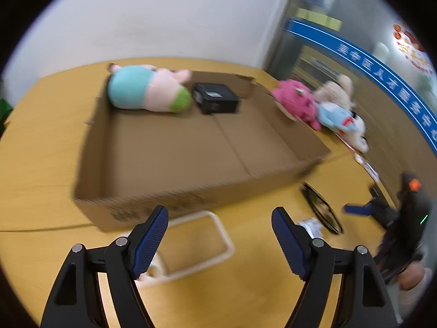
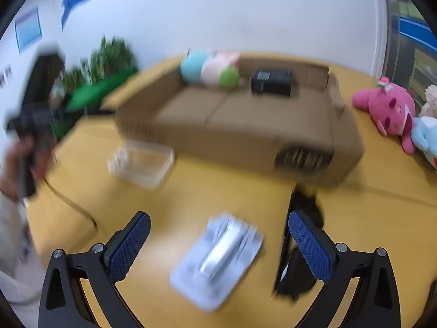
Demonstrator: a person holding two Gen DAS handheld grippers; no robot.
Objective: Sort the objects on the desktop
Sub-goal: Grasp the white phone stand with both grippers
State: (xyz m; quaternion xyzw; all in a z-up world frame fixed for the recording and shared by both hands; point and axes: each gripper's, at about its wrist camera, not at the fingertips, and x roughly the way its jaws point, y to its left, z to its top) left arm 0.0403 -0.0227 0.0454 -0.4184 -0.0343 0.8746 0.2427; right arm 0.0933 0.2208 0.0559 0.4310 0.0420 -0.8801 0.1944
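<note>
A shallow cardboard box (image 1: 169,194) (image 2: 235,142) sits on the yellow table and holds a blue, pink and green plush (image 1: 147,90) (image 2: 210,68) and a small black box (image 1: 215,98) (image 2: 271,82). My left gripper (image 1: 220,232) is open and empty above a clear plastic tray (image 1: 196,246) (image 2: 142,164). My right gripper (image 2: 218,235) is open and empty above a silvery blister pack (image 2: 221,259). The right gripper also shows in the left wrist view (image 1: 357,209), near a black flat object (image 1: 322,209) (image 2: 297,248).
A pink plush (image 1: 297,101) (image 2: 387,109), a light blue plush (image 1: 338,117) (image 2: 426,136) and a beige plush (image 1: 336,90) lie to the right of the box. A green plant (image 2: 103,82) stands at the table's left. Both views are motion-blurred.
</note>
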